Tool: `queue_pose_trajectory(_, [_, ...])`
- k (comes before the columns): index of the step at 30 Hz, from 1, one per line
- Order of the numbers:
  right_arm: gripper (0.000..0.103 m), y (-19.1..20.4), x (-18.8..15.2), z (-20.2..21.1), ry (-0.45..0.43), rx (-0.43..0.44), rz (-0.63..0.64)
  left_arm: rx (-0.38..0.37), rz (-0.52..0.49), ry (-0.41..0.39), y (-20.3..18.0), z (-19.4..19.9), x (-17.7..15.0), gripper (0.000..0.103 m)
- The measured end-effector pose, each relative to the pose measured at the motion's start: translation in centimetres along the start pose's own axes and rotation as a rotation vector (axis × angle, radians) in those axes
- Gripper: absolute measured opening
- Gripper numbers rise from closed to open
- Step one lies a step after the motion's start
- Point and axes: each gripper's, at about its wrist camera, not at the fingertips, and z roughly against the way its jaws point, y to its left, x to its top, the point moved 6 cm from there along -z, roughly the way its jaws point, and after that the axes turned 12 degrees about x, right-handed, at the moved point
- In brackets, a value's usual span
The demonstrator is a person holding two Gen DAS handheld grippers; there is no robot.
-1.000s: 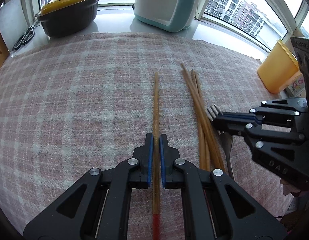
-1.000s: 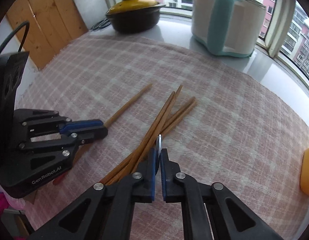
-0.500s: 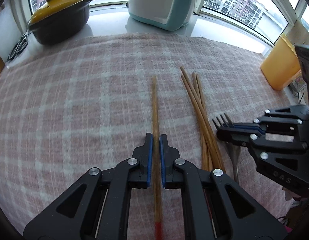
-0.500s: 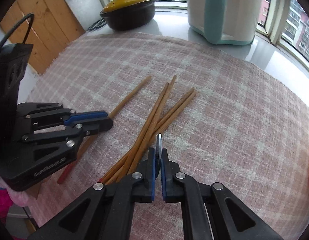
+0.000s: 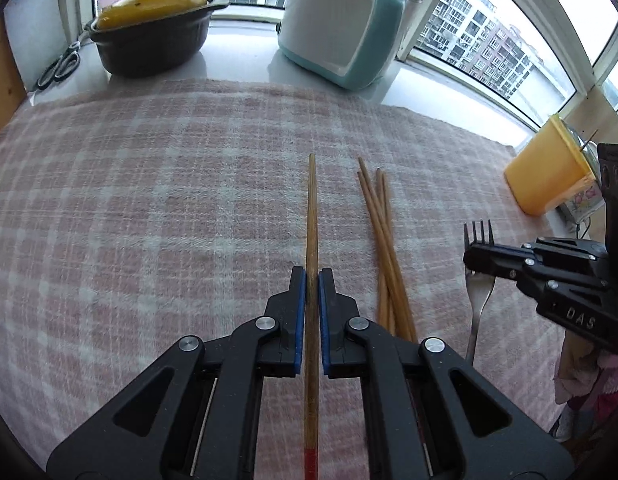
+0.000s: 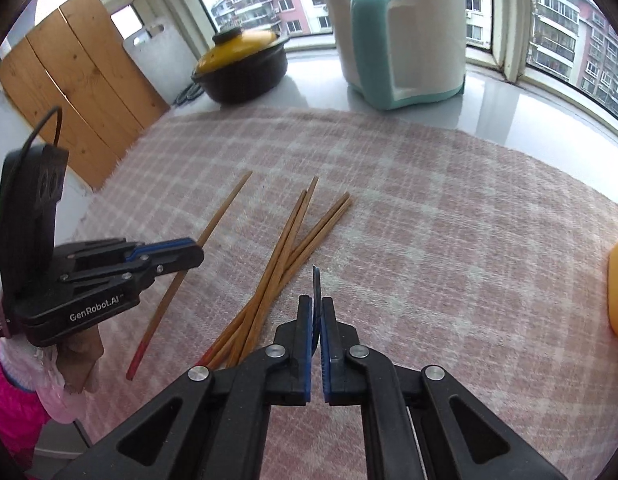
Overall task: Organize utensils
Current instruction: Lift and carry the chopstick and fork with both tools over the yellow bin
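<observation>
My left gripper (image 5: 312, 280) is shut on a single wooden chopstick (image 5: 311, 216) with a red end, held a little above the pink checked cloth (image 5: 149, 200). A bundle of several chopsticks (image 5: 383, 236) lies on the cloth just right of it. My right gripper (image 6: 317, 308) is shut on a metal fork (image 5: 477, 280), held edge-on between its pads and lifted to the right of the bundle. In the right wrist view the bundle (image 6: 285, 256) lies left of the fork, and the left gripper (image 6: 189, 254) holds its chopstick (image 6: 225, 208) further left.
A dark pot with a yellow lid (image 5: 149, 40) and a white and teal appliance (image 5: 341, 28) stand on the grey sill behind the cloth. Scissors (image 5: 59, 66) lie at the far left. A yellow container (image 5: 549, 172) stands at the right edge. Wooden boards (image 6: 77, 92) lean at the left.
My right gripper has carried the fork off the bundle, up and to the right. My left gripper still holds the single chopstick and has shifted slightly.
</observation>
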Motion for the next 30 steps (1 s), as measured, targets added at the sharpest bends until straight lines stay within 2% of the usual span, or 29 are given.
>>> queue_pose_trajectory(6, [0.000, -0.1, -0.1, 2.1, -0.039, 0.016, -0.003, -0.025, 0.018, -0.054, -0.6, 3.3, 0.0, 0.004])
queue_pose_trajectory(12, [0.000, -0.8, -0.2, 5.2, -0.082, 0.029, 0.007, -0.038, 0.027, -0.113, -3.2, 6.0, 0.8, 0.004])
queue_pose_trajectory(27, [0.000, -5.9, -0.9, 14.8, -0.141, 0.078, 0.071, -0.059, 0.139, -0.200, -13.6, 8.7, 1.8, 0.004])
queue_pose_trajectory(30, [0.000, -6.8, -0.9, 16.8, -0.151, 0.082, 0.077, -0.075, 0.117, -0.224, -15.9, 9.5, 2.8, 0.004])
